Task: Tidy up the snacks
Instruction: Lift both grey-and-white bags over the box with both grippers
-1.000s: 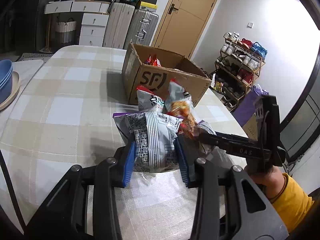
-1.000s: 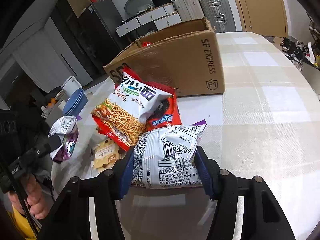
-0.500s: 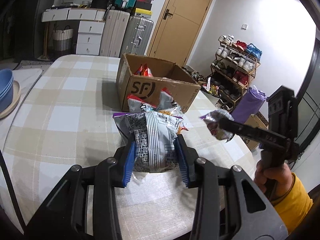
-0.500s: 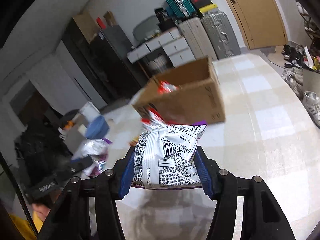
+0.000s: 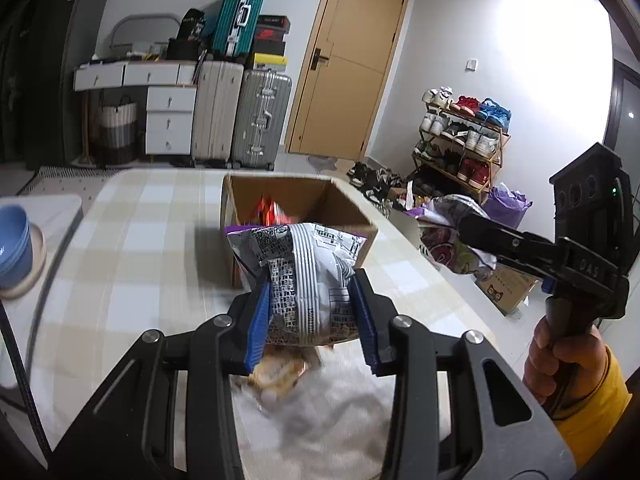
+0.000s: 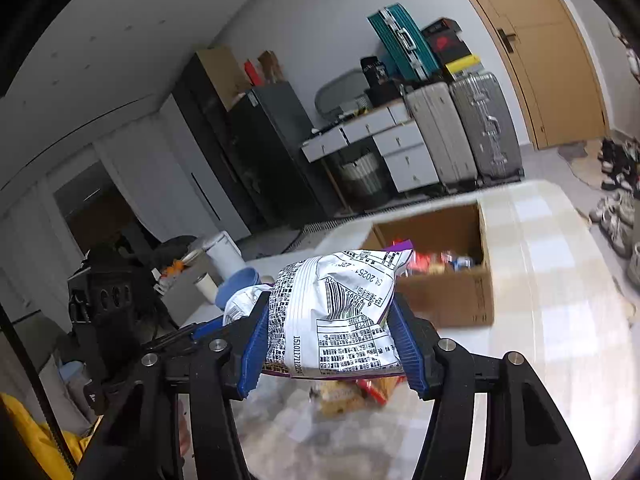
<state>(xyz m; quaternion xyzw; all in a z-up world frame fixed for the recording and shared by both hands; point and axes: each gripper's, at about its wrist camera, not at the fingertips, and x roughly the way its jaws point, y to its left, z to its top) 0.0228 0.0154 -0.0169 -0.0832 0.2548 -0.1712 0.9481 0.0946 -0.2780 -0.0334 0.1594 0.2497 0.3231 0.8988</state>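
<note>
**A:** What is the left gripper doing?

**B:** Its blue pads are pressed onto the lower sides of the left snack bag, a silver and white packet with black print and a purple edge along the top. The bag stands upright between the fingers, clear of the table.

**A:** And the right gripper?

**B:** Much the same. It pinches the right snack bag, white with a barcode and a purple corner, from both sides. That bag is also in the air, tilted a little.

**A:** Where do the two bags sit relative to the box?

**B:** Both are on the near side of the cardboard box, higher than its rim and not over the opening. The box is open on the checked tablecloth, with red packets inside.

**A:** Anything under the grippers?

**B:** A few more packets lie on the table just below. They are blurred, so I can't read them.

**A:** Can you see the person?

**B:** In the left wrist view, a hand with a yellow sleeve grips the right tool's handle. A blue bowl sits on a side surface at the far left.
</note>
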